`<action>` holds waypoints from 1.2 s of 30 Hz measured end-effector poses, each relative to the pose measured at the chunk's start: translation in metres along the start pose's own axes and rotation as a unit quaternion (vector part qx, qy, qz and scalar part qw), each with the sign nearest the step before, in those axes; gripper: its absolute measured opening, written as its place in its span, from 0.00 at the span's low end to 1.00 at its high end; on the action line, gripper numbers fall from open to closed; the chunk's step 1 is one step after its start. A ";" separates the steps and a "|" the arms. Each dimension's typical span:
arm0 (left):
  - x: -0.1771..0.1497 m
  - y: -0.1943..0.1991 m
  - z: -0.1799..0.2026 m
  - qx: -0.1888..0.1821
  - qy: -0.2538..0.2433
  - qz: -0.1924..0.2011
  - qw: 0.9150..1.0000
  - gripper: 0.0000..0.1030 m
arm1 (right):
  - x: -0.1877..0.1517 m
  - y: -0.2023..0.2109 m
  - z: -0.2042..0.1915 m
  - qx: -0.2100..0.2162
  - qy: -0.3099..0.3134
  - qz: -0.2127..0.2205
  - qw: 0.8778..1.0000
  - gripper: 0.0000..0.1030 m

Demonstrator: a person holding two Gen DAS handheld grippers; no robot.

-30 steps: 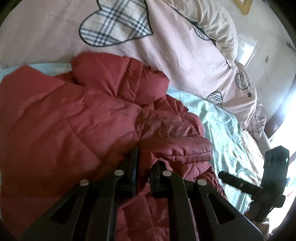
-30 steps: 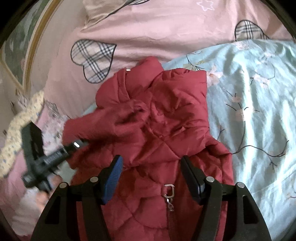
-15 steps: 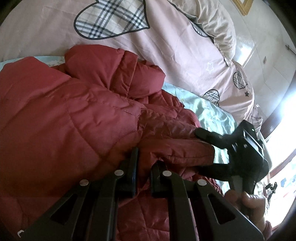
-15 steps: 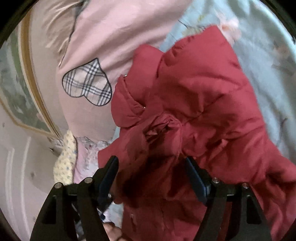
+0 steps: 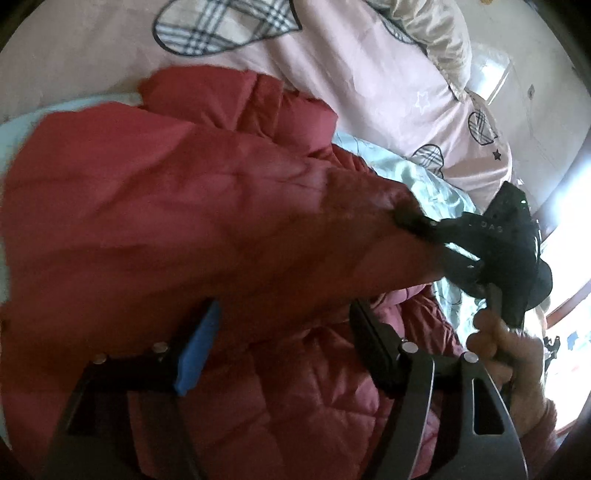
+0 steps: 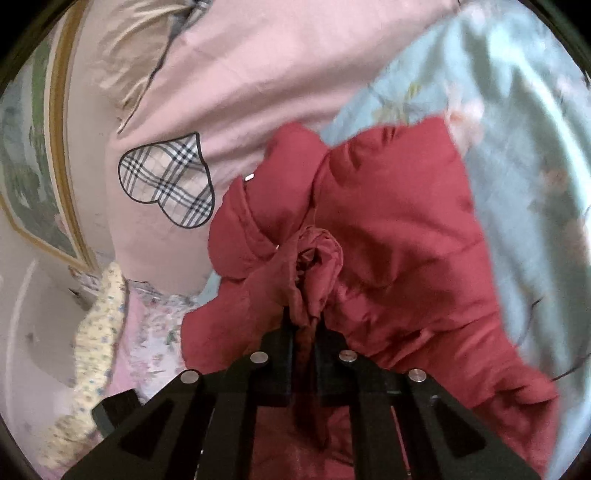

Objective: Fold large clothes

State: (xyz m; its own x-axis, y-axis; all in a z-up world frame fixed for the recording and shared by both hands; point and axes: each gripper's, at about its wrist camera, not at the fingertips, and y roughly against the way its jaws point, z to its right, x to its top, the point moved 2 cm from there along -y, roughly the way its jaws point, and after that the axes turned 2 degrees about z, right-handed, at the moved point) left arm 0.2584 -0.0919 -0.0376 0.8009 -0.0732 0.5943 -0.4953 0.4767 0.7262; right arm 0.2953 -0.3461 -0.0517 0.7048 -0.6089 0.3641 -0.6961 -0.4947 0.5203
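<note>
A red quilted jacket (image 5: 166, 221) lies crumpled on the bed. In the left wrist view my left gripper (image 5: 284, 310) is opening, its jaws wide apart over the jacket and its pads off the cloth. A sleeve (image 5: 332, 243) stretches across in front of it to my right gripper (image 5: 406, 218), which a hand (image 5: 506, 343) holds at the right. In the right wrist view my right gripper (image 6: 304, 319) is shut on the bunched sleeve end (image 6: 317, 262), with the rest of the jacket (image 6: 399, 229) spread beyond it.
A pink duvet with plaid hearts (image 5: 351, 81) (image 6: 258, 74) is heaped behind the jacket, with a beige pillow (image 5: 432, 33) on it. A light blue floral sheet (image 6: 517, 155) covers the bed. A framed picture (image 6: 37, 166) hangs at the left and a bright window (image 5: 569, 295) is at the right.
My left gripper has let go of the jacket fold and opened. My right gripper has closed on the sleeve end, and the sleeve is now pulled taut across the left view.
</note>
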 end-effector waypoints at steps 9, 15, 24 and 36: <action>0.035 0.035 -0.058 0.058 0.023 0.061 0.996 0.69 | -0.009 0.004 0.007 -0.106 0.099 -0.006 0.989 0.07; 0.051 0.003 -0.093 0.091 0.022 0.028 0.995 0.61 | -0.013 -0.004 0.012 -0.132 0.118 -0.008 0.984 0.08; 0.032 -0.028 -0.099 0.131 0.003 0.002 0.991 0.61 | -0.013 0.047 -0.031 -0.180 0.179 0.097 0.962 0.38; 0.034 -0.029 -0.097 0.144 0.000 -0.005 0.990 0.61 | -0.046 -0.042 -0.046 -0.237 0.283 -0.017 0.929 0.42</action>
State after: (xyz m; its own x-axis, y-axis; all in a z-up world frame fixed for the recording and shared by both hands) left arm 0.3330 -0.0238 -0.0719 0.8060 -0.0769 0.5869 -0.5631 0.2062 0.8003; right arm 0.2985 -0.2689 -0.0543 0.7779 -0.1073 0.6192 -0.6281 -0.0983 0.7719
